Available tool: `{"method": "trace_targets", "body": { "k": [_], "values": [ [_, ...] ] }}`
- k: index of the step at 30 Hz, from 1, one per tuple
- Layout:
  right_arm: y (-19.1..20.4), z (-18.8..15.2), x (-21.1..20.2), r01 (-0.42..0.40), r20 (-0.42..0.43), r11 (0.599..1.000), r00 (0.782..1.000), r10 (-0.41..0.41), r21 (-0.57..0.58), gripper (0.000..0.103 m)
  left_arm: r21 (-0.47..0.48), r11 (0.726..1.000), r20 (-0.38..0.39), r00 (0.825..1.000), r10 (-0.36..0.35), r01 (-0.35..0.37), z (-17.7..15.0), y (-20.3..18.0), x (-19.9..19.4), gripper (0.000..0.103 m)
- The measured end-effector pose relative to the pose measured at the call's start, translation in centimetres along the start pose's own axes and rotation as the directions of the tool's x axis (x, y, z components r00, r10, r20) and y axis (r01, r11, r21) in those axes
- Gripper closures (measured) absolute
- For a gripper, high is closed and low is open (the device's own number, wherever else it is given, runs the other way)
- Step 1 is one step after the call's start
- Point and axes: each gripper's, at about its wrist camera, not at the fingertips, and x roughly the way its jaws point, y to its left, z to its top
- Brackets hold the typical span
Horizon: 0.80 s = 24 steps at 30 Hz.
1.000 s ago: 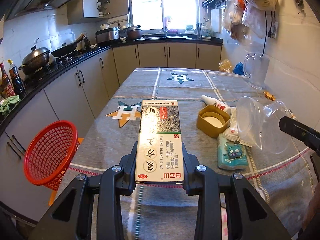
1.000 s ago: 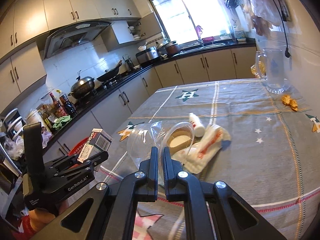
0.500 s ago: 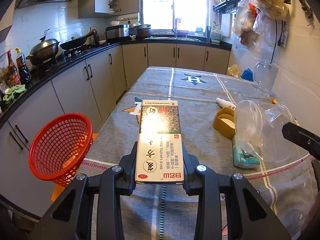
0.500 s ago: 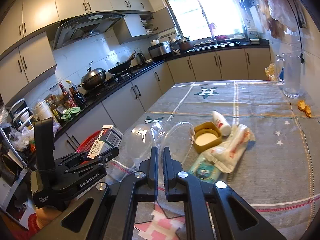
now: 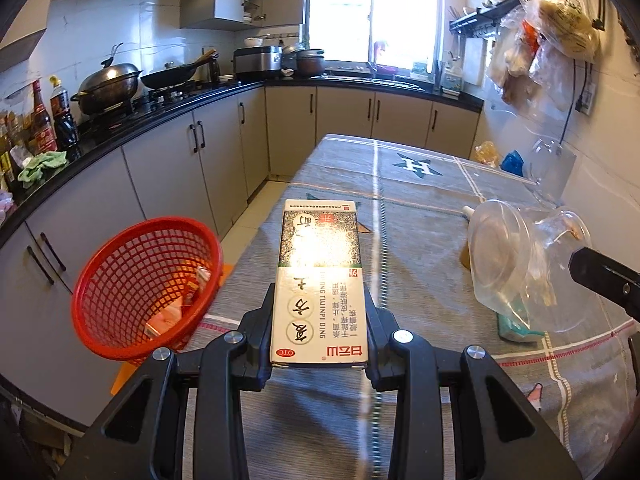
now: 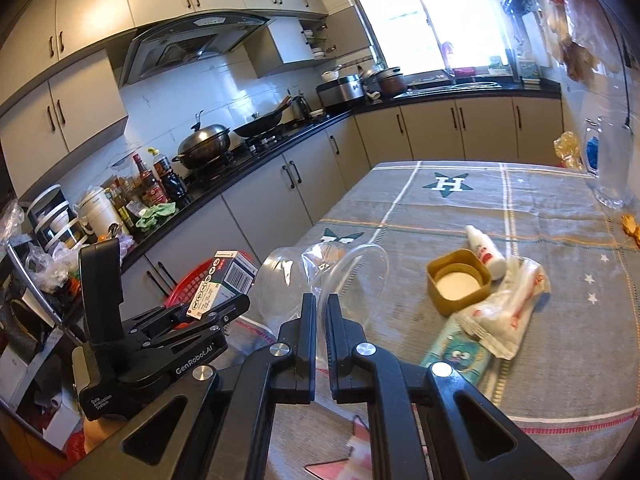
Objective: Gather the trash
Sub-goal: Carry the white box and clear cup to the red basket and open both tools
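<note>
My left gripper (image 5: 319,334) is shut on a medicine box (image 5: 320,280), white and green with Chinese print, held above the table's left front edge. The red mesh basket (image 5: 144,284) stands just left of it, below table height, with some trash inside. My right gripper (image 6: 319,320) is shut on the rim of a clear plastic cup (image 6: 320,280), held above the table; the cup also shows in the left wrist view (image 5: 516,264). The left gripper and the box (image 6: 224,284) show at the left of the right wrist view, with the basket (image 6: 188,284) behind them.
On the grey tablecloth (image 6: 520,196) lie a yellow lid (image 6: 458,282), a small white bottle (image 6: 484,250), a white wrapper (image 6: 504,312) and a teal packet (image 6: 456,356). A glass pitcher (image 6: 610,160) stands at the far right. Kitchen cabinets (image 5: 172,176) line the left.
Both grippers have moved left with their loads, toward the table's left edge. The red basket now appears larger and closer beside the left gripper. Both grips are unchanged.
</note>
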Motion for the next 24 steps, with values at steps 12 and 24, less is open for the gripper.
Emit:
{"method": "trace_targets", "body": {
  "k": [12, 24],
  "values": [
    [4.0, 1.5, 3.8, -0.059, -0.053, 0.997, 0.997, 0.056, -0.057, 0.098, -0.105, 0.991, 0.011, 0.996, 0.087, -0.085, 0.6, 7.5, -0.3, 0.069],
    [9.9, 3.0, 10.3, -0.131, -0.139, 0.985, 0.984, 0.115, -0.109, 0.098, -0.205, 0.965, -0.042, 0.986, 0.161, -0.166, 0.0, 16.4, 1.2, 0.069]
  ]
}}
